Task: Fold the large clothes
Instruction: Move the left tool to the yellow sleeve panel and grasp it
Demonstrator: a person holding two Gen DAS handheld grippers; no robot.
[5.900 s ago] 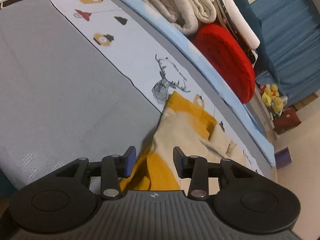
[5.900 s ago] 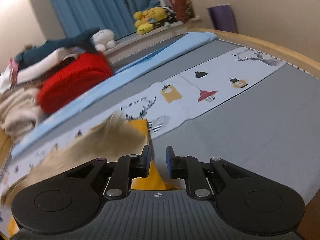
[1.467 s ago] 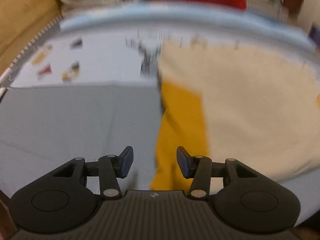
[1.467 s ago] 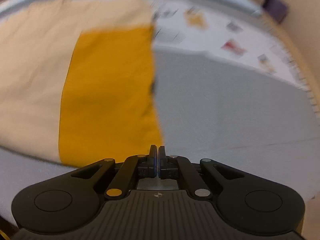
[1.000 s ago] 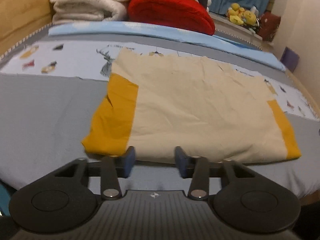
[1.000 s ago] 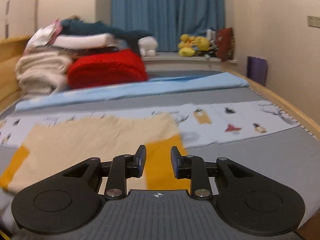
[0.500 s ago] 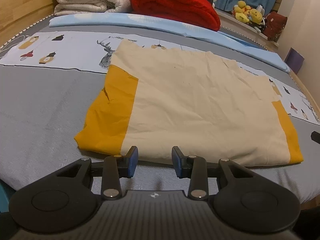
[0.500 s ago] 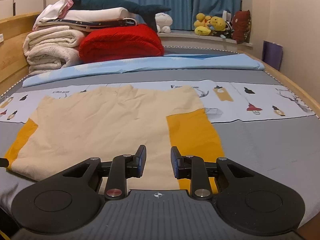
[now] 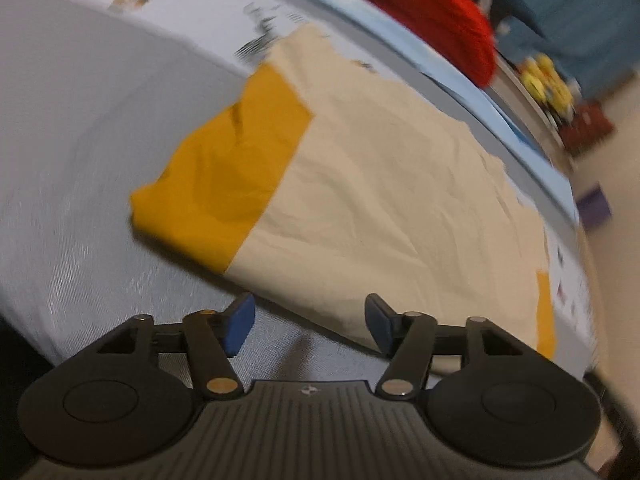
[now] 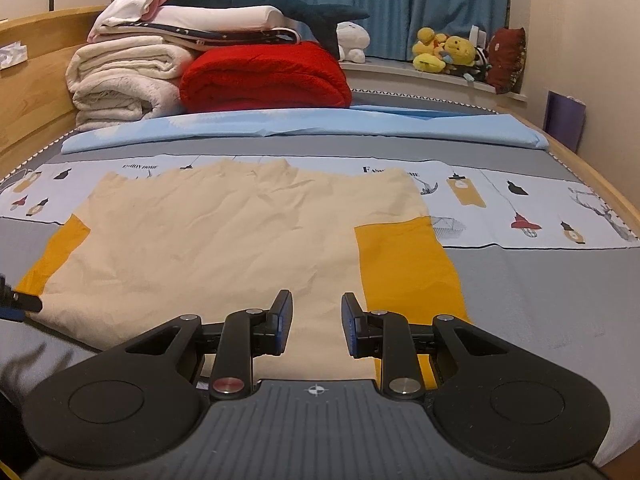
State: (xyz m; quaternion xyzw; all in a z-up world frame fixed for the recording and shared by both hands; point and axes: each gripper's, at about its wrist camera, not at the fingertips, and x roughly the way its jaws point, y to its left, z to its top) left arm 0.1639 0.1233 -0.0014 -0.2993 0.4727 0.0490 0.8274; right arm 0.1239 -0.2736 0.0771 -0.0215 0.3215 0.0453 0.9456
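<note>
Jaws of left gripper [image 9: 307,325] opening wider above cloth [image 9: 392,184].

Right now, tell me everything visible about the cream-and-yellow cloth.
The cloth is a wide cream panel with a mustard-yellow band at each side end, thin woven fabric by its look, lightly creased. It lies flat on the bed, near edge on the grey cover, far edge ragged over the printed strip. Its left yellow corner looks a little rumpled. Neither gripper grips it: the left gripper, jaws opening, is at its near edge; the right gripper hangs open over it.
</note>
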